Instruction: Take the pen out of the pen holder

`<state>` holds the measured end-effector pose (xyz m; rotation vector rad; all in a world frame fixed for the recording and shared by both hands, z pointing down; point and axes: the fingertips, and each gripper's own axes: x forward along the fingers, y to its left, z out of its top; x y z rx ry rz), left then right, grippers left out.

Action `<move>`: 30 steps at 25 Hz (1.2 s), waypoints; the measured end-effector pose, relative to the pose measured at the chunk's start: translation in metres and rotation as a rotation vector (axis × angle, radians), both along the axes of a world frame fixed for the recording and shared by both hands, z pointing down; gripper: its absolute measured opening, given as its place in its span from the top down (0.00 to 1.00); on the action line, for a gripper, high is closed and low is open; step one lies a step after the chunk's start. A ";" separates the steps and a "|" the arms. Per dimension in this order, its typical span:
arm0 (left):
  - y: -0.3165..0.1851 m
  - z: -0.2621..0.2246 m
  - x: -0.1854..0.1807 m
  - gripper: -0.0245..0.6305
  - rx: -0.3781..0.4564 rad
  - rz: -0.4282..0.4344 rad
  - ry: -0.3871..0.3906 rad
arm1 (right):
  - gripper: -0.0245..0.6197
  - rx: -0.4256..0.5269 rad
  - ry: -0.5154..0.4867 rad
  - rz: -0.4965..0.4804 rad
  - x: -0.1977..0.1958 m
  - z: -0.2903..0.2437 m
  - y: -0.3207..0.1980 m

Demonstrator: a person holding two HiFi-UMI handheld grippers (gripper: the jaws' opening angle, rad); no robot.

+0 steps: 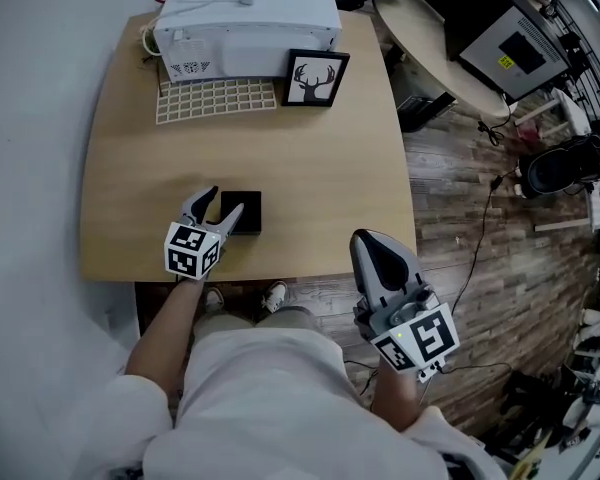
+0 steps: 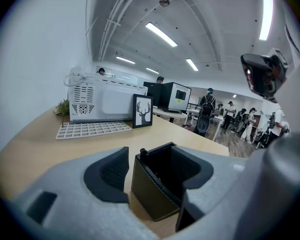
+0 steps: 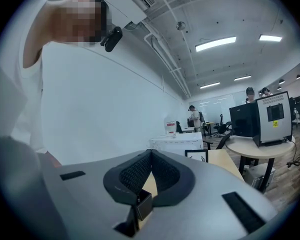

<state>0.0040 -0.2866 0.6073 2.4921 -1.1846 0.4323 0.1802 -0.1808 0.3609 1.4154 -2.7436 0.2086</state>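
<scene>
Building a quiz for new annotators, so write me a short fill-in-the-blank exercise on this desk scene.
1. The left gripper is at the ___ pen holder.
2. The right gripper, away from the holder, has its jaws ___ (open or shut).
3. The framed picture shows a ___ head with antlers.
Missing words: black; shut; deer.

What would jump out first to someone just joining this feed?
The black pen holder near the front edge of the table draws the eye, with the open left gripper at its left side. Behind stand a white appliance and a framed deer picture. The right gripper hangs shut off the front-right corner.
</scene>
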 end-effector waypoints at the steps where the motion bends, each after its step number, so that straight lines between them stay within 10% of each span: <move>1: 0.000 0.000 -0.001 0.58 0.006 -0.010 -0.019 | 0.96 0.001 -0.006 -0.007 0.001 0.001 0.002; 3: 0.000 0.000 -0.003 0.70 0.019 -0.031 -0.054 | 0.96 0.000 -0.022 -0.018 0.006 0.001 0.004; 30: 0.009 -0.001 0.018 0.80 0.024 0.002 -0.139 | 0.96 0.001 -0.127 0.000 0.041 0.014 0.000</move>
